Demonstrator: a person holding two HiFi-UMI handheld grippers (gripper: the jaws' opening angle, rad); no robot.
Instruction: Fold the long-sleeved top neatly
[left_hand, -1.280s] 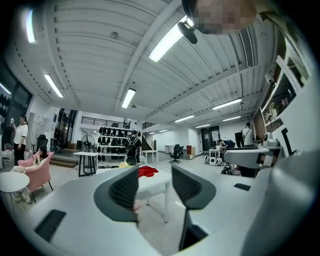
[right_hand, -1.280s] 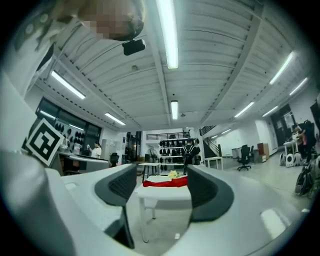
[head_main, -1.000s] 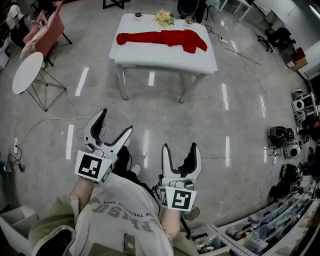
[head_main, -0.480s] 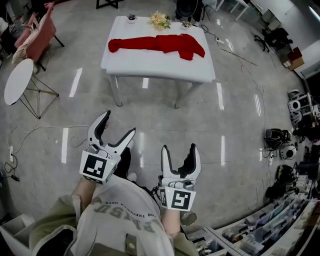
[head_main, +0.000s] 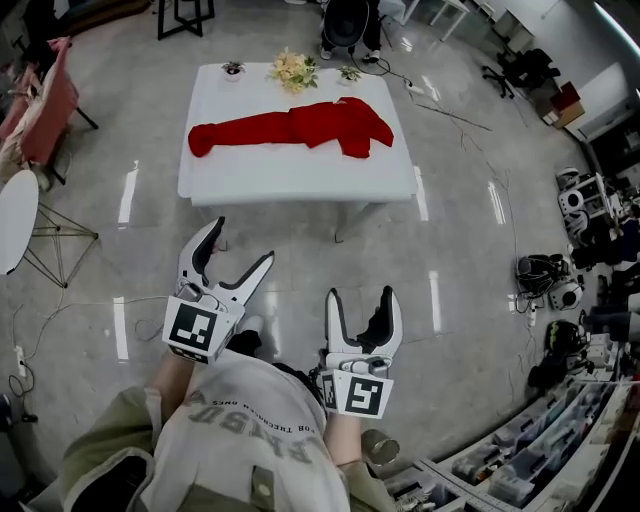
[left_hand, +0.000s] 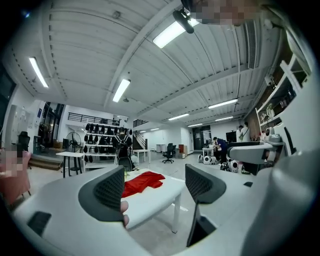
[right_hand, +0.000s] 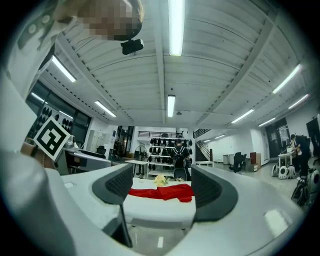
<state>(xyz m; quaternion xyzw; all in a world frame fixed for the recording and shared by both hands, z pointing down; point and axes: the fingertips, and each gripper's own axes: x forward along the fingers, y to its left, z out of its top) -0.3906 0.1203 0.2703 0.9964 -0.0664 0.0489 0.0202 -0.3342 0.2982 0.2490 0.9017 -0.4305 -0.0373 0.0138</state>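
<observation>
Head view, red long-sleeved top (head_main: 295, 128) laid lengthwise on white bench (head_main: 300, 178), well apart from my left gripper (head_main: 240, 242) and right gripper (head_main: 361, 298) over grey floor (head_main: 480, 260), left gripper view, my fingers (left_hand: 107, 192) apart, top beyond them, right gripper view, fingers apart, top framed between.

Floor (head_main: 330, 250) open to table (head_main: 300, 180) — plants (head_main: 290, 70) at far edge.

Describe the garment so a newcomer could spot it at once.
A white rectangular table stands in the middle of the shiny grey floor. The long-sleeved top lies stretched lengthwise across it, just in front of a yellow flower bunch at the far edge. It is the only cloth on the table, and bright red.
</observation>
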